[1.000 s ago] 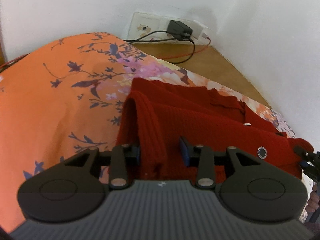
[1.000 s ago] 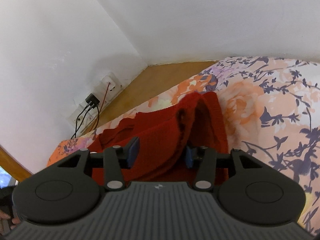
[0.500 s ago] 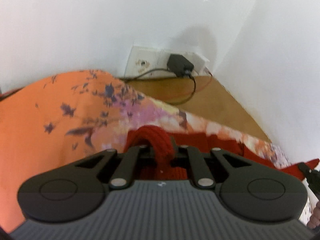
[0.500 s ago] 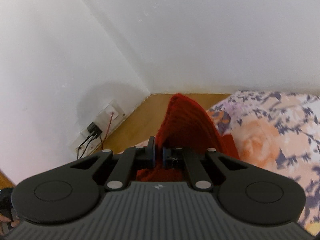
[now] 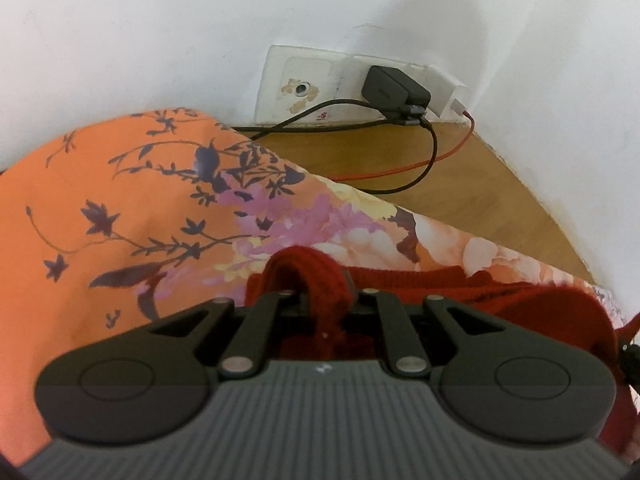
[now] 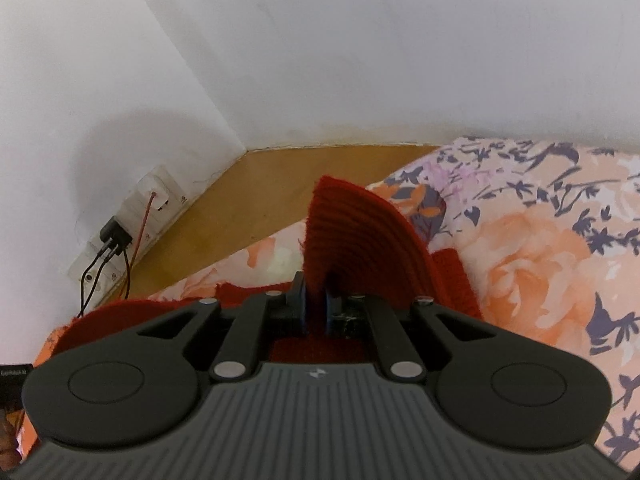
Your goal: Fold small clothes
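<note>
Both grippers, open around the red knit garment (image 5: pixel 532 312) a second ago, have since clamped onto it and lifted their folds. From the left wrist camera, the left gripper (image 5: pixel 324 300) pinches a rolled edge of the knit — a hump rising toward 12 o'clock between its closed fingers. From the right wrist camera, the right gripper (image 6: pixel 316 308) squeezes a ribbed flap of the same garment (image 6: pixel 352 236), which stands upright like a fin. What remains of the garment lies on the orange floral bedsheet (image 5: pixel 120 208), trailing toward 3 o'clock in the left view. Beyond the bed, at 1 o'clock, a black charger (image 5: pixel 394 90) sits plugged into a white wall socket plate (image 5: pixel 304 88) above a wooden ledge (image 5: pixel 480 196).
</note>
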Demonstrator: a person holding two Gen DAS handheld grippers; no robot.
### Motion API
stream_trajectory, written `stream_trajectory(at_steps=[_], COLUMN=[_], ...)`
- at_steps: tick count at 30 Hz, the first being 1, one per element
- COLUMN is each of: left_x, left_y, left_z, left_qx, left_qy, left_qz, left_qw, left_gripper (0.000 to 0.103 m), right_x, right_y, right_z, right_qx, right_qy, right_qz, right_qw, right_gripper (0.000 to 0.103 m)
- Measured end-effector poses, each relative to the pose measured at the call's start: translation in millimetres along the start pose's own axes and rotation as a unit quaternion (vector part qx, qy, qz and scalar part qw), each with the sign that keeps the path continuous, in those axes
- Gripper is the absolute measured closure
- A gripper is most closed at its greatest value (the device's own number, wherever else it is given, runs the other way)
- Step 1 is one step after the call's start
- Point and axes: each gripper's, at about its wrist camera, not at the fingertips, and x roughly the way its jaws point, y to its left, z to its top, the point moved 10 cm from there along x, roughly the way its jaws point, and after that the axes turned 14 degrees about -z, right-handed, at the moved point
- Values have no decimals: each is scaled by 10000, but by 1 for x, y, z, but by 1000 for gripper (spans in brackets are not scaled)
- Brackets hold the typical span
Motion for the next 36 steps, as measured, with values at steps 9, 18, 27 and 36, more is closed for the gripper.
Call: stream_trajectory(at_steps=[9,18,27,36], left_x=[-20,-45,-59,-59], left_y=[-12,-31,-34,-39], left_z=[6,3,-20,-54], left_qx=[-115,261,438,430], left_qy=[-138,-165,68,446], left_qz=[-188,-197,-39,56], left_qw=[9997,9993,9990,9981], left_gripper=[57,47,47,47], right_x=[-17,-46,-62,-55], right_y=[1,-21,-62,-84], right_z=[10,16,-4,-35], right_qx=[-10,-51,-136,39], right_qy=[-201,-326,-19,737], right_qz=[99,62,-41,348], right_qw=[9997,9994,9999,9967], right_gripper=[55,45,30,30])
